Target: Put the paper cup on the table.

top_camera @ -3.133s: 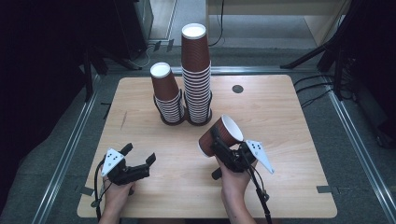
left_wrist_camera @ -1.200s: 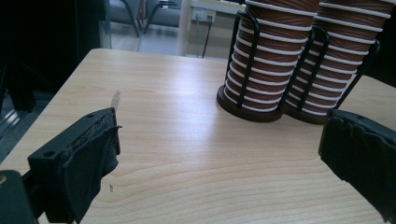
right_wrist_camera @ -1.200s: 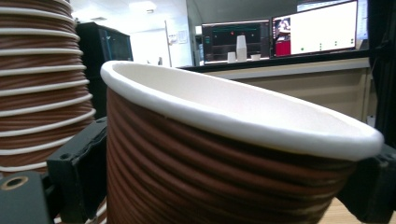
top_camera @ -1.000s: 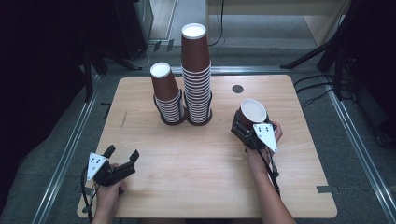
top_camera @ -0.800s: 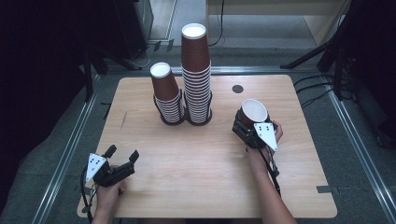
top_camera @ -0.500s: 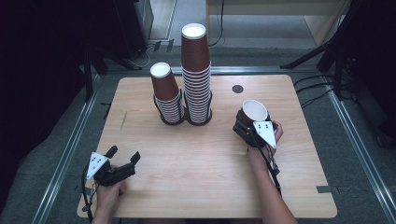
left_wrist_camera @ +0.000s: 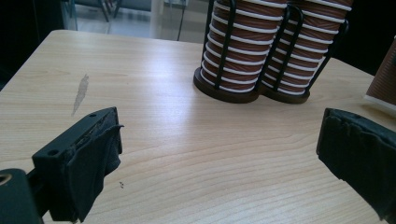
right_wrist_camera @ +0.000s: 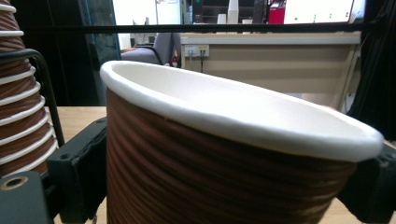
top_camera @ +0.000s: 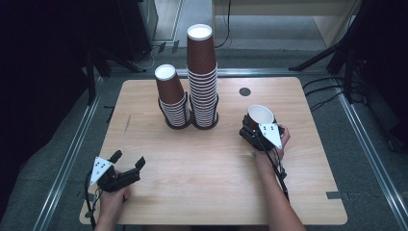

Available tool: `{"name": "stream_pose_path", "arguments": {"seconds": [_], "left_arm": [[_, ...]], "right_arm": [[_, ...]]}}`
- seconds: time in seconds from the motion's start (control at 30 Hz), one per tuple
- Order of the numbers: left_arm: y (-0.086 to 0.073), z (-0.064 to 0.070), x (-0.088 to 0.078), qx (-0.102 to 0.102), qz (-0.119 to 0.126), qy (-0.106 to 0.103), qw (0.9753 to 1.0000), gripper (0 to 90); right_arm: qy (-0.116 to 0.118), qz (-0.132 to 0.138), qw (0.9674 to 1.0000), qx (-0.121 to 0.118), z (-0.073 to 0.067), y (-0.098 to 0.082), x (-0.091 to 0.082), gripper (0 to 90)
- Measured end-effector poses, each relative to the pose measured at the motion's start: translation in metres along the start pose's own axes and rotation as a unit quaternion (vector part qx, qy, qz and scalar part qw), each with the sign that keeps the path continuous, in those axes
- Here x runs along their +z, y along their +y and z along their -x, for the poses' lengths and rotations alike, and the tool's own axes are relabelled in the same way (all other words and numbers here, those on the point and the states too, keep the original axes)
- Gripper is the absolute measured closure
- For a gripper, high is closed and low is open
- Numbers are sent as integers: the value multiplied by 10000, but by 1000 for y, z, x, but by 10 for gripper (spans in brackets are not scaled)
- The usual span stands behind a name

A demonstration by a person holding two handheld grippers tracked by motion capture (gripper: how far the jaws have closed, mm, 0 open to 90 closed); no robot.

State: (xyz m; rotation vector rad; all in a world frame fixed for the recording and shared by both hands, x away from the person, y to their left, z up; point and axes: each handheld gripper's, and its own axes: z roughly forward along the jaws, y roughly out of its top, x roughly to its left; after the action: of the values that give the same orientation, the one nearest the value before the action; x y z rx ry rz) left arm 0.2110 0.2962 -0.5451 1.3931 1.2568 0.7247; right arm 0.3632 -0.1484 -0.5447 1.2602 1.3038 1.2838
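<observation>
A single brown ribbed paper cup (top_camera: 260, 114) with a white inside stands mouth up, slightly tilted, at the table's right-middle. My right gripper (top_camera: 255, 127) is shut on it; in the right gripper view the cup (right_wrist_camera: 219, 154) sits between both black jaws. Whether its base touches the table I cannot tell. Two stacks of inverted brown cups in black wire holders stand at the back centre, a short stack (top_camera: 171, 98) and a tall stack (top_camera: 202, 79). My left gripper (top_camera: 127, 166) rests open near the front left corner, nothing between its jaws (left_wrist_camera: 219, 158).
The wooden table (top_camera: 192, 202) has a small black round hole (top_camera: 245, 91) at its back right. Metal rails run along both sides on the floor. From the left gripper view, the stacks (left_wrist_camera: 261, 51) lie ahead and the held cup (left_wrist_camera: 385, 79) shows at the right edge.
Since 3.1 s ago the right gripper carried the cup rightward and turned it mouth up; the left gripper drew back to the front left. Over the last second, hardly any motion.
</observation>
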Motion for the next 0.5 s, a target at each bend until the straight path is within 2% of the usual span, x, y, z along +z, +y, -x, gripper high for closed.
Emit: {"name": "stream_pose_path", "arguments": {"seconds": [0.13, 0.33, 0.5], "left_arm": [[0, -1, 0, -69, 7, -14, 10000, 3], [0, -3, 0, -110, 12, -24, 9999, 3], [0, -2, 0, -107, 13, -25, 9999, 3]], "right_arm": [[85, -81, 9999, 72, 1, 1, 1, 68], [-56, -258, 9996, 51, 1, 1, 4, 67], [-22, -312, 9995, -105, -2, 0, 4, 67]]}}
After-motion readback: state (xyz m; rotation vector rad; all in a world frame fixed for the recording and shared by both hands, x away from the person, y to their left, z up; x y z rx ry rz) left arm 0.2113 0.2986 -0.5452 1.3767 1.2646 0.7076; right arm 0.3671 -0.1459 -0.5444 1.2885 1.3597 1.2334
